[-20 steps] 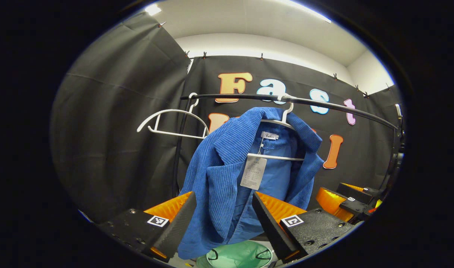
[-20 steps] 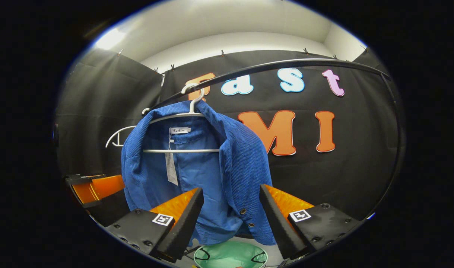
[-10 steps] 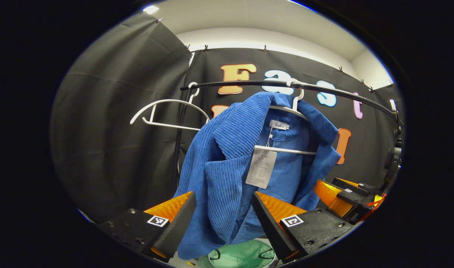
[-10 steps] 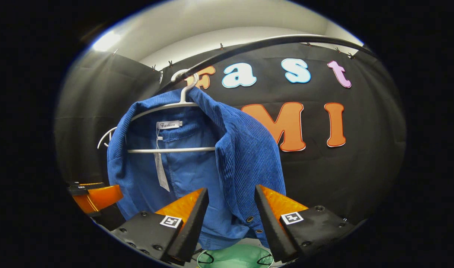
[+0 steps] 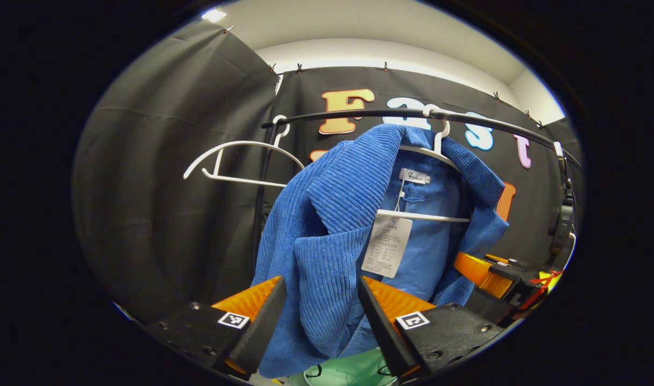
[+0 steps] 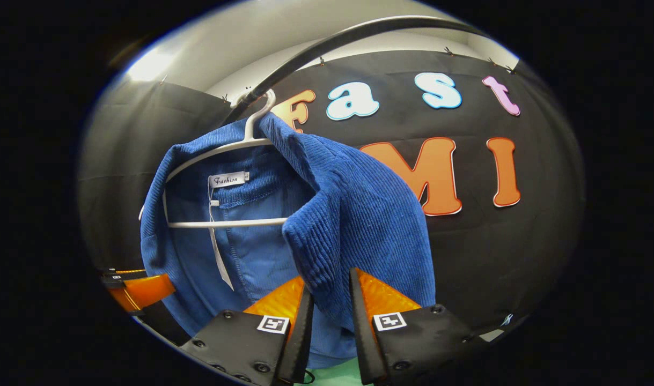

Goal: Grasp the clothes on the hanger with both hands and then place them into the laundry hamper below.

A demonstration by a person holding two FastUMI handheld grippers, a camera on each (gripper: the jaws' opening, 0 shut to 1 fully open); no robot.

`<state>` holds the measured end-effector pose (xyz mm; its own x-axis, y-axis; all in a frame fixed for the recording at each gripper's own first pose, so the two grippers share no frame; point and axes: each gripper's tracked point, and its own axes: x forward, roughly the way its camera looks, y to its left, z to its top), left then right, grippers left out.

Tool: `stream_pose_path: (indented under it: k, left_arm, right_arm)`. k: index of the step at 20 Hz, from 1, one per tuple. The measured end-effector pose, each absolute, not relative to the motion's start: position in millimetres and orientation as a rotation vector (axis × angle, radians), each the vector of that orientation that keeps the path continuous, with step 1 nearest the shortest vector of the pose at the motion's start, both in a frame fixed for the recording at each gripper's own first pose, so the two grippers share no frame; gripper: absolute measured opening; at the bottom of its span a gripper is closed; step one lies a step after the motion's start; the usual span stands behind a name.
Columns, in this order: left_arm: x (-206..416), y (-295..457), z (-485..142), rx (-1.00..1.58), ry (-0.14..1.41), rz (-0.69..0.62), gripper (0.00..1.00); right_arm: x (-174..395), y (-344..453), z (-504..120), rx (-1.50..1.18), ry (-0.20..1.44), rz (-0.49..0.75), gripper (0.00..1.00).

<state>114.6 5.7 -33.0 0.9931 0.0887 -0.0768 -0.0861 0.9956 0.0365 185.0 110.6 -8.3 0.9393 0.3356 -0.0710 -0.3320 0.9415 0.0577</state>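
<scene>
A blue corduroy jacket (image 5: pixel 327 214) (image 6: pixel 369 214) hangs on a white hanger (image 5: pixel 431 217) (image 6: pixel 225 223) from the black rail (image 5: pixel 359 113). In the left gripper view, my left gripper (image 5: pixel 321 284) stands open, with the jacket's left front panel hanging down between its fingers. My right gripper (image 6: pixel 329 276) has closed to a narrow gap, and the jacket's right front edge fills that gap and touches both fingers. The green laundry hamper (image 5: pixel 348 367) sits below the jacket. Off to the side, the right gripper (image 5: pixel 482 271) is by the jacket's far hem.
An empty white hanger (image 5: pixel 235 161) hangs on the rail left of the jacket. A paper tag (image 5: pixel 387 245) dangles from the collar. The rack's upright post (image 5: pixel 259 214) stands behind the jacket. The left gripper (image 6: pixel 139 289) shows low at the left in the right gripper view.
Both grippers moved forward onto the jacket, which now looks larger. The right gripper's fingers closed from a wide gap to a narrow one on the fabric. The left narrowed only slightly.
</scene>
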Motion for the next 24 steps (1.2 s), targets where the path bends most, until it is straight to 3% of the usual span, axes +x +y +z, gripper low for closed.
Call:
stream_pose_path:
  k: [1,2,4,6,10,20,24]
  left_arm:
    - [115.9,6.9,-32.6,0.027,0.08,0.09,0.81]
    - [117.3,7.4,-32.5,0.024,0.079,0.091,0.7]
    - [116.3,9.0,-30.0,0.031,0.073,0.102,0.6]
    - [117.7,11.8,-28.2,0.046,0.072,0.112,0.5]
    - [118.2,17.9,-23.6,0.022,0.082,0.127,0.06]
    - [97.0,40.4,43.8,0.006,-0.002,0.113,0.05]
    - [87.9,53.2,90.6,0.051,-0.074,0.114,0.03]
  right_arm:
    - [189.9,109.1,-10.0,0.055,0.09,0.342,0.51]
    - [198.6,109.9,-12.5,0.071,0.108,0.352,0.36]
    - [194.8,105.6,-9.2,0.11,0.123,0.371,0.08]
    - [195.4,101.4,-1.2,0.141,0.12,0.397,0.08]
    - [196.5,98.4,12.3,0.317,0.152,0.523,0.08]
    - [200.9,61.7,77.3,0.665,0.112,0.656,0.08]
    - [216.1,46.5,95.4,0.78,0.095,0.654,0.07]
